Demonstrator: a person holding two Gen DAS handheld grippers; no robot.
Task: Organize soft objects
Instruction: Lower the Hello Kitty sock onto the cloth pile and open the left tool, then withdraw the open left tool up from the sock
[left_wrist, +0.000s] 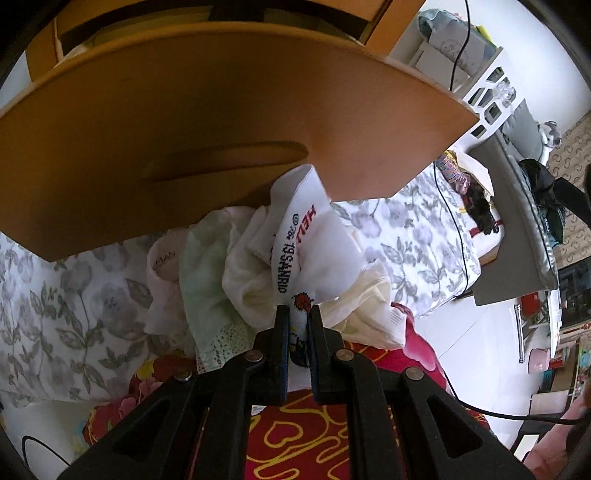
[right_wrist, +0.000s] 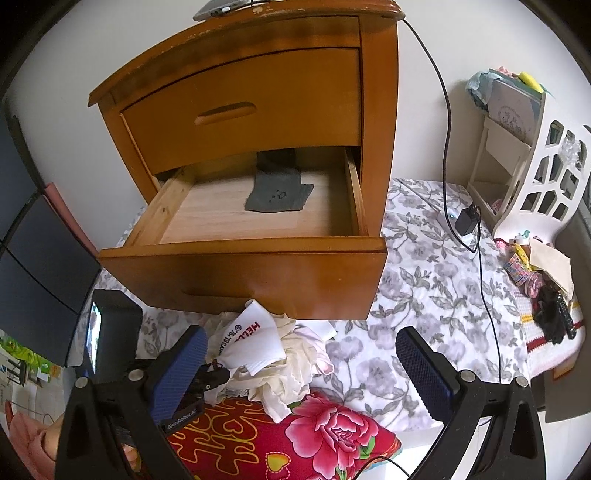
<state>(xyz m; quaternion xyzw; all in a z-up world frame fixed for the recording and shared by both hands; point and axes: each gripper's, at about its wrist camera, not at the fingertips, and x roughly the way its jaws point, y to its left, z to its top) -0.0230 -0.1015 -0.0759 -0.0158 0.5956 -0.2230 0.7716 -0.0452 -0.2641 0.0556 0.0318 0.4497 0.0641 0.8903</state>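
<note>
Our left gripper (left_wrist: 297, 325) is clamped on a white Hello Kitty sock (left_wrist: 314, 243) atop the laundry pile (right_wrist: 280, 365), below the open drawer (right_wrist: 258, 218). Our right gripper (right_wrist: 301, 373) hangs spread and empty. We should lift clear of the drawer front before moving inward, beside the grey sock (right_wrist: 279, 195).

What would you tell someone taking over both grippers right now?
Left gripper: shut on the white sock, lifted just in front of the open bottom drawer.
Right gripper: open, empty, hovering above the pile.
Things: the pile of soft items lies on the floral bedspread below the drawer front, partly on the red pillow. One gray cloth is in the drawer.
Done: drawer opened, one piece stowed, sock gripped.
Left: put the sock in the drawer, then move the rest of the pile in.
</note>
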